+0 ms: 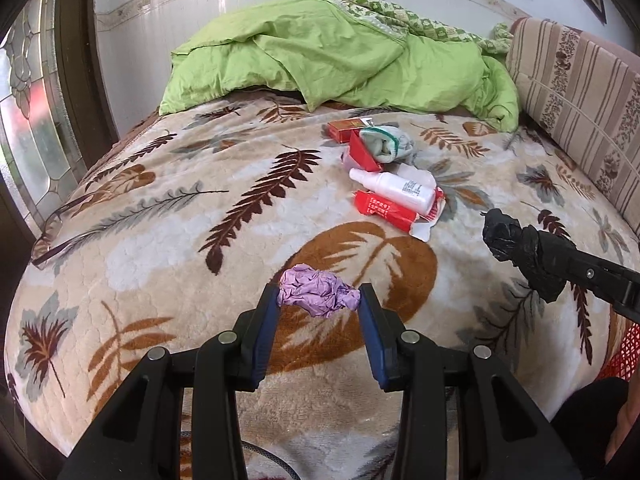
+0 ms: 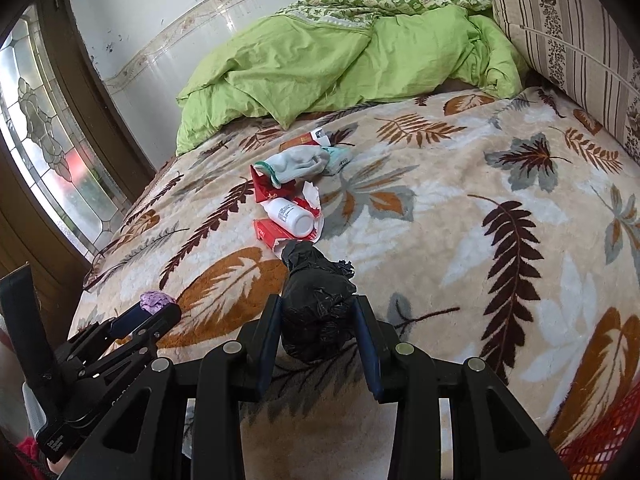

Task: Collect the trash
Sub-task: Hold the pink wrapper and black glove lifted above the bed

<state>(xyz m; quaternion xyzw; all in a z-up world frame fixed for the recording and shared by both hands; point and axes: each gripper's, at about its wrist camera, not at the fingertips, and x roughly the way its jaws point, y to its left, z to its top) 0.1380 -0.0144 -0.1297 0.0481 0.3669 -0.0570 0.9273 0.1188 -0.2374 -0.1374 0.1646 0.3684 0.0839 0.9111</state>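
Note:
My left gripper (image 1: 319, 299) is shut on a crumpled purple wad (image 1: 316, 290), held above the leaf-patterned blanket (image 1: 160, 240). My right gripper (image 2: 318, 316) is shut on a crumpled black plastic bag (image 2: 316, 300), which bulges up between the blue pads. From the left wrist view the black plastic bag (image 1: 516, 244) shows at the right, held by the right gripper. In the right wrist view the left gripper (image 2: 156, 308) with the purple wad (image 2: 158, 301) sits at the lower left. Farther along the bed lies a heap: a white bottle (image 1: 394, 188), red cartons (image 1: 384, 210) and a grey-green sock (image 1: 382, 142).
A rumpled green duvet (image 1: 320, 52) fills the far end of the bed. A striped cushion (image 1: 580, 92) stands along the right side. A leaded-glass window (image 1: 28, 120) is on the left. Red mesh (image 2: 596, 444) shows at the lower right edge.

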